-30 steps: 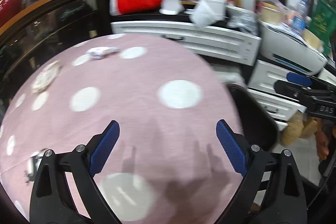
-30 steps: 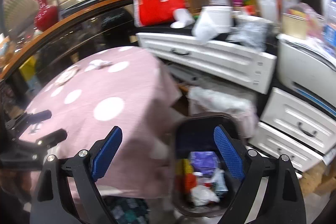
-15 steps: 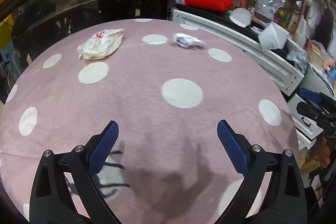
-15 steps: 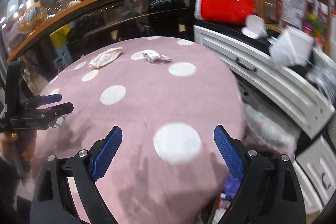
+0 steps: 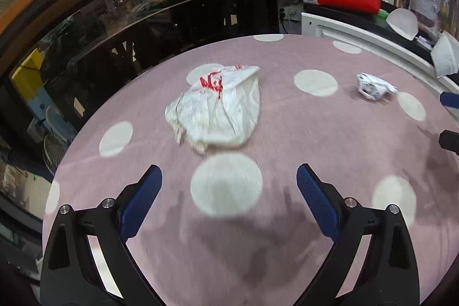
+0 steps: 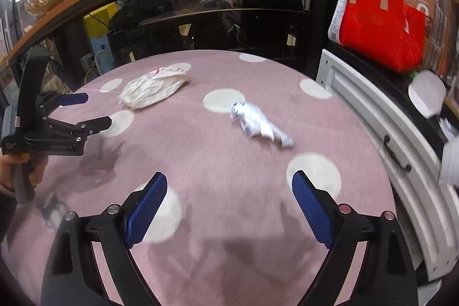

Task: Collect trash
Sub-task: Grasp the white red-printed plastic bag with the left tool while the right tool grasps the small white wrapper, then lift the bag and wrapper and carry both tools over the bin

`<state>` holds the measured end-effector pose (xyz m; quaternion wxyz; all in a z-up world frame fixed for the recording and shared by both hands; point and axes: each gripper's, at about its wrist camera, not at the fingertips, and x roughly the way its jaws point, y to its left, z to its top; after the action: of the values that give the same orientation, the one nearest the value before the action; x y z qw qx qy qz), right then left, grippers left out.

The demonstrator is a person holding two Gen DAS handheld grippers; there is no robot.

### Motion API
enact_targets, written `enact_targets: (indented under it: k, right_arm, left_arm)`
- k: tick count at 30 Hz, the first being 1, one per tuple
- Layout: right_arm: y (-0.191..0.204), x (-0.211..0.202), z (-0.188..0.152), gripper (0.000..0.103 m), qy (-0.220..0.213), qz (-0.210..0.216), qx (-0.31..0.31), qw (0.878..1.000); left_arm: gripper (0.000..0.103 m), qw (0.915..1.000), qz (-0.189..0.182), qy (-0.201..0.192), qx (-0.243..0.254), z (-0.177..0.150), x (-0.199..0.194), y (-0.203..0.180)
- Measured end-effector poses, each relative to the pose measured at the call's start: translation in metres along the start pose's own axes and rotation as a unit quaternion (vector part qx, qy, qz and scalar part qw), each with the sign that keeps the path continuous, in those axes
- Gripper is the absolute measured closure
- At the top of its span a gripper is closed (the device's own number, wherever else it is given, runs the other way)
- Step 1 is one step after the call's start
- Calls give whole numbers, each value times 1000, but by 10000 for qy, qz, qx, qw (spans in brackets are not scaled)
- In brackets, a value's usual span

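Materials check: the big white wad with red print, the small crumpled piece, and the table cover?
Big white wad: looks like thin greaseproof paper or a food wrapper, matte, soft creases; thin plastic is possible. Small crumpled piece: likely printed paper or a light wrapper, sharp crinkles, dark print on white. Table cover: seems to be woven cloth, matte pink with white dots, no glare.

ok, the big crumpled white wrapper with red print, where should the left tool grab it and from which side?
Probably from above and the near side. The wrapper lies flat and wide on the pink tablecloth, wider than a clean edge pinch allows, so aim at the bunched, raised folds at its near-left corner. The left tool is open, empty and lined up just short of it.
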<state>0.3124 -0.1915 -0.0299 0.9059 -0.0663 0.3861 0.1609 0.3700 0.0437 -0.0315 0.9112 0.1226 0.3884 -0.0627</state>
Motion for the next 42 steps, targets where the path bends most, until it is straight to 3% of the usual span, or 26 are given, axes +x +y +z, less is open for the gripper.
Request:
enact_targets:
  k: [6,10,12,14,15,17,18,21,24,33,37,42]
  right_arm:
    - [-5,49,36,23,196,-247,-376,9988]
    - [-4,78,44,33,427,-367,-514,9971]
    - [-5,89,45,43,511,-443,-547,9962]
    - [-8,96,44,62,605,-469,-446,9961]
    - [-10,97,44,67,598,-514,-375,9962]
    - [-13,94,42,70,543,-462,-237,9972]
    - [-14,92,40,71,520,-440,-180,9975]
    - [-17,83,40,73,421,-418,-28,9982]
    - [-20,68,37,73,292,-353,192,9988]
    - [-11,15,13,73,-22,-152,286,9995]
    - [-3,-11,-4,73,-147,-17,292,9995]
    - [7,-41,-25,73,-256,-7,258,9993]
  left_arm:
    - [10,9994,-107,320,-102,39,55,13]
    - [10,9981,74,603,82,49,82,10]
    - [21,9976,41,690,-67,49,88,15]
    - [28,9972,35,722,-214,49,90,19]
    - [35,9971,10,703,-283,49,89,20]
    - [45,9969,3,662,-429,49,87,24]
    - [57,9966,6,651,-506,49,86,26]
    - [66,9957,-53,618,-686,48,81,26]
    - [72,9957,-82,496,-780,45,71,23]
    - [74,9975,-109,-407,-560,25,-12,-12]
    - [74,9958,-369,-556,-632,9,-44,-27]
    - [73,9949,-409,-757,-531,-10,-78,-48]
